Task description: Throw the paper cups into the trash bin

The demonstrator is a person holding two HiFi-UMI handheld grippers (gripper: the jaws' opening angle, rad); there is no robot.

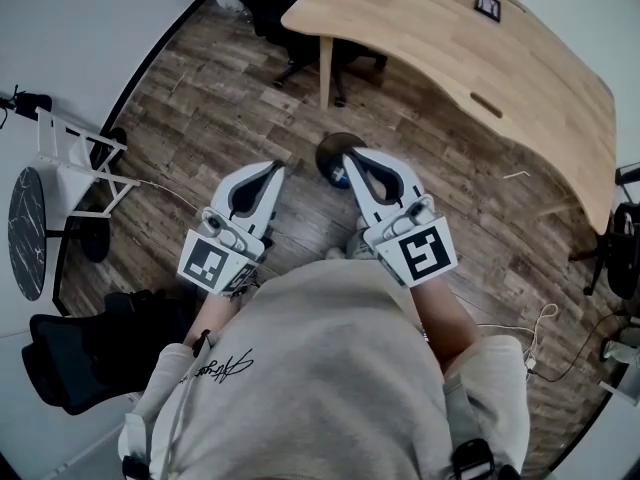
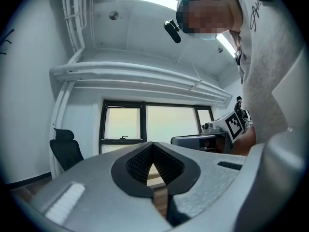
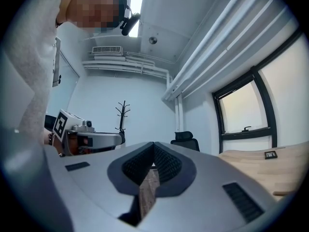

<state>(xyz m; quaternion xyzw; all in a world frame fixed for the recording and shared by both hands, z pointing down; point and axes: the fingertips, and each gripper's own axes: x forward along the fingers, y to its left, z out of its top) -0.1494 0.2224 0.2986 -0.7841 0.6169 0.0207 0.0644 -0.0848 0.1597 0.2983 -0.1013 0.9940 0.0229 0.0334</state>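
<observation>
Looking steeply down over a person's beige shirt (image 1: 330,368) onto a wood-plank floor (image 1: 220,98). Held level and side by side before the body: left hand-held gripper (image 1: 273,166) and right hand-held gripper (image 1: 352,156), each carrying a marker cube. Both with jaws closed tip to tip, gripping nothing, only floor visible through the slit behind the pads. Just past the right tips, on the floor near the leg of a light wooden desk (image 1: 480,58): a small dark round trash bin (image 1: 328,153), something blue and white at its near edge, too small to identify. At lower left, a black office chair (image 1: 70,363); above it, a white rack (image 1: 75,163).
</observation>
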